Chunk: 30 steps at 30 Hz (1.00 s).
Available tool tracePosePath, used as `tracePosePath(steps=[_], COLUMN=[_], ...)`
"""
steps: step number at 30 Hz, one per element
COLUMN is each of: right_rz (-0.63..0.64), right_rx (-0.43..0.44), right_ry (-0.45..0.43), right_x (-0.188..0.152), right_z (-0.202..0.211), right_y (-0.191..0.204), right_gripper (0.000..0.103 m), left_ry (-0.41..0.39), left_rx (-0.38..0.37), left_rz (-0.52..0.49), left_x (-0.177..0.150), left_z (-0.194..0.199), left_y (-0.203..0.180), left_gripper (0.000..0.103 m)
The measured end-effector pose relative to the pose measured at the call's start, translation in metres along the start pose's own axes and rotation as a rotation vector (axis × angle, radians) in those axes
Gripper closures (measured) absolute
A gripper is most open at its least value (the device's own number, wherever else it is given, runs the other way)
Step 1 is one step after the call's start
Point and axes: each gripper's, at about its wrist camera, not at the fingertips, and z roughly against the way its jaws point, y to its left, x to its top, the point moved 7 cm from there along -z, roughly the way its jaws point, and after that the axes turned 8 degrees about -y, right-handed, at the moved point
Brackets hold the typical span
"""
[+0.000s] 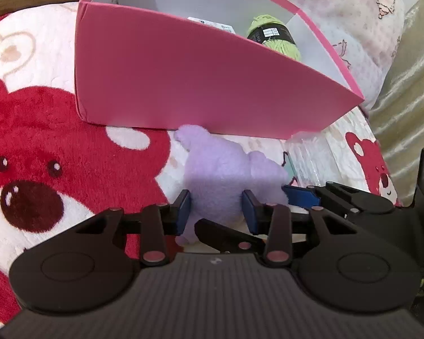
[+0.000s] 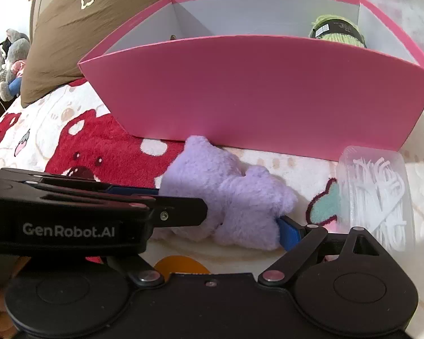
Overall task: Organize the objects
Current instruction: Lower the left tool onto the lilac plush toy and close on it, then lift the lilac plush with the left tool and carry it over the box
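While a fleece blanket (image 1: 42, 147) printed with red bears covers the whole surface, a pink box (image 1: 183, 84) with a grey-white interior stands on it as the biggest thing, its long front wall facing both cameras. Behind it in the right wrist view leans a brown cushion (image 2: 79, 28), and a pale pink patterned fabric (image 1: 339, 8) rises beyond the box in the left wrist view. Inside the box, a divider splits the space, and a skein of green yarn (image 1: 277, 35) with a black label sits in the right-hand compartment (a white card edge shows just left of it).

In front of the box lies a purple plush toy (image 1: 223, 175), one of its points touching the foot of the front wall. The left gripper (image 1: 216, 210) has its blue pads clenched on the near part of the plush, pressing in from both sides. The right gripper (image 2: 240, 226) comes at the same toy from the right; one blue finger (image 2: 289, 233) touches the plush edge, while its other finger is hidden behind the left gripper's body, so I cannot tell whether it grips.

Right of the plush, near the box's corner, rests a clear plastic case (image 2: 376, 197) of white floss picks.
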Motion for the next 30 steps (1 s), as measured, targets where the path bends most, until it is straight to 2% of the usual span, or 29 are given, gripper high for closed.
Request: tracePosePath(steps=[11, 16, 21, 30], right_rz=[0.055, 0.076, 0.091, 0.118], right_rx=[0.002, 0.000, 0.004, 0.020], right_ry=[-0.006, -0.019, -0.019, -0.039], right_x=[0.003, 0.007, 0.012, 0.025], right_z=[0.004, 0.007, 0.013, 0.041], right_y=[0.005, 0.009, 0.013, 0.029], right_gripper=[0.010, 0.009, 0.009, 0.009], left_ry=[0.033, 0.021, 0.058, 0.106], left_rx=[-0.002, 0.001, 0.015, 0.025], left_rz=[-0.005, -0.032, -0.099, -0.071], left_x=[0.005, 0.009, 0.017, 0.024], left_z=[0.004, 0.010, 0.019, 0.042], left_y=[-0.009, -0.015, -0.022, -0.030], left_gripper=[0.065, 0.066, 0.065, 0.065])
